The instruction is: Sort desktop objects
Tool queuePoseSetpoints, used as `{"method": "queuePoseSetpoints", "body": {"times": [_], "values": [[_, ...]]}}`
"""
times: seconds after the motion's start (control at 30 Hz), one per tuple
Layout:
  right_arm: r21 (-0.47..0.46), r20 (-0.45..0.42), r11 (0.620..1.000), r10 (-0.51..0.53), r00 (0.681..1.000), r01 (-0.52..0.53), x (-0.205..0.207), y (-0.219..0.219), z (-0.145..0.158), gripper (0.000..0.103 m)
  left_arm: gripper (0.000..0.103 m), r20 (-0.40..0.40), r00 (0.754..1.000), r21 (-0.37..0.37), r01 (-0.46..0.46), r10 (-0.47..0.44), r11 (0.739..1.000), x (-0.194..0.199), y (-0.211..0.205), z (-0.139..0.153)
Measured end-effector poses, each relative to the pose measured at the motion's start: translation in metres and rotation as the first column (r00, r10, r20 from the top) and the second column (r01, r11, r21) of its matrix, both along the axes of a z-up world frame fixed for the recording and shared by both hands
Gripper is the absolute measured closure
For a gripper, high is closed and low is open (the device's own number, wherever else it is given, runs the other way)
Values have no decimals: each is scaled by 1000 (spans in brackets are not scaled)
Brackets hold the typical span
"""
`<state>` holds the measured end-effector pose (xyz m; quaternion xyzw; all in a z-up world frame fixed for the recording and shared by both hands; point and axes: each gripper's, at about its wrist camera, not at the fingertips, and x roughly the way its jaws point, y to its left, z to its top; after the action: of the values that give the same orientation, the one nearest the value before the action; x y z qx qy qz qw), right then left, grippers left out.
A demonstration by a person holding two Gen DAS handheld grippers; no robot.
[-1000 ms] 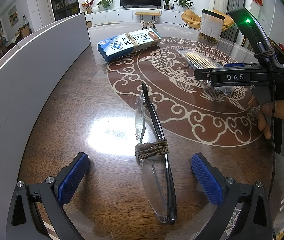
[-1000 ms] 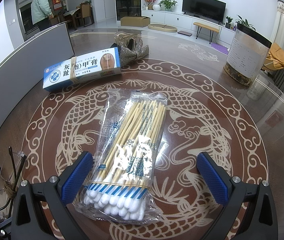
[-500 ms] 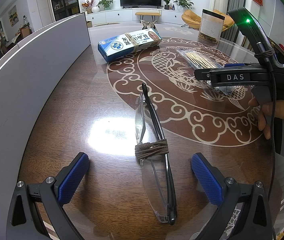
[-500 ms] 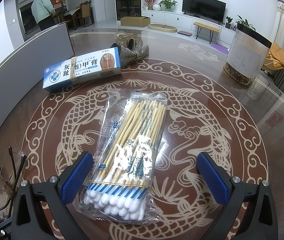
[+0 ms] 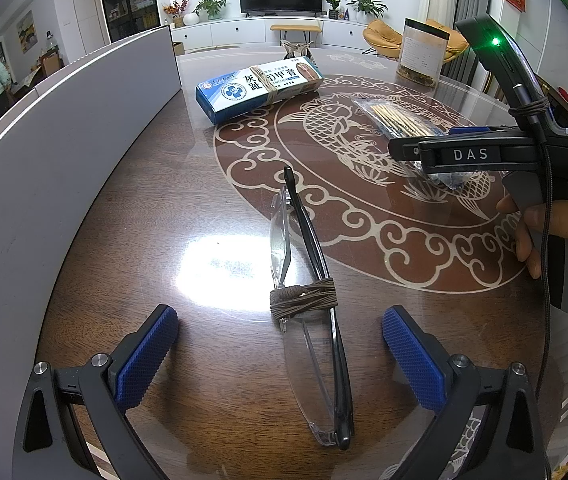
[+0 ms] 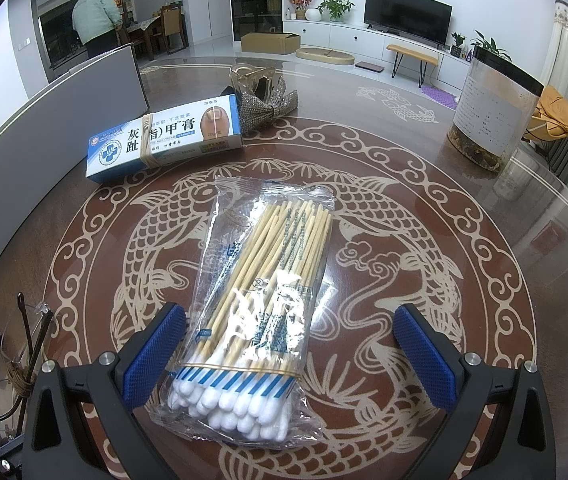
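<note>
Your left gripper [image 5: 280, 346] gapes wide, empty, astride folded glasses [image 5: 308, 304] on the table [image 5: 132, 248], a grey partition [image 5: 44, 152] close on its left. Your right gripper [image 6: 290, 346], equally wide, brackets the cotton swab packet [image 6: 260, 296]; ointment box [image 6: 164, 140] and jar [image 6: 492, 112] stand beyond.

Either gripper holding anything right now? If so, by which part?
Nothing held. Left gripper is open, pads either side of the glasses, not touching. Right gripper is open around the swab pack, not clamped.
</note>
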<state>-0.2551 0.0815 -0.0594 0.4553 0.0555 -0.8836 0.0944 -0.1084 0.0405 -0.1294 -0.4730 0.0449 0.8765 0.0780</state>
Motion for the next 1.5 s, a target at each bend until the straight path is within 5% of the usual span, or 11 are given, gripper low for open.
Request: {"method": "queuePoseSetpoints", "body": {"times": [1.0, 1.03, 1.1, 1.17, 1.5], "values": [[1, 4, 1000, -1, 1000, 1, 0, 0, 0, 0, 0, -1, 1000, 0, -1, 1, 1000, 2, 0, 1], [2, 6, 1000, -3, 1000, 3, 0, -1, 1, 2, 0, -1, 1000, 1, -2, 2, 1000, 2, 0, 1], [-5, -14, 1000, -7, 1000, 6, 4, -3, 5, 34, 0, -1, 1000, 1, -2, 2, 1000, 2, 0, 1], [-3, -33, 1000, 2, 999, -2, 11, -8, 9, 56, 0, -1, 1000, 0, -1, 1, 1000, 1, 0, 1], [6, 6, 999, 38, 999, -38, 88, -13, 11, 61, 0, -1, 1000, 1, -2, 2, 1000, 2, 1, 1]]}}
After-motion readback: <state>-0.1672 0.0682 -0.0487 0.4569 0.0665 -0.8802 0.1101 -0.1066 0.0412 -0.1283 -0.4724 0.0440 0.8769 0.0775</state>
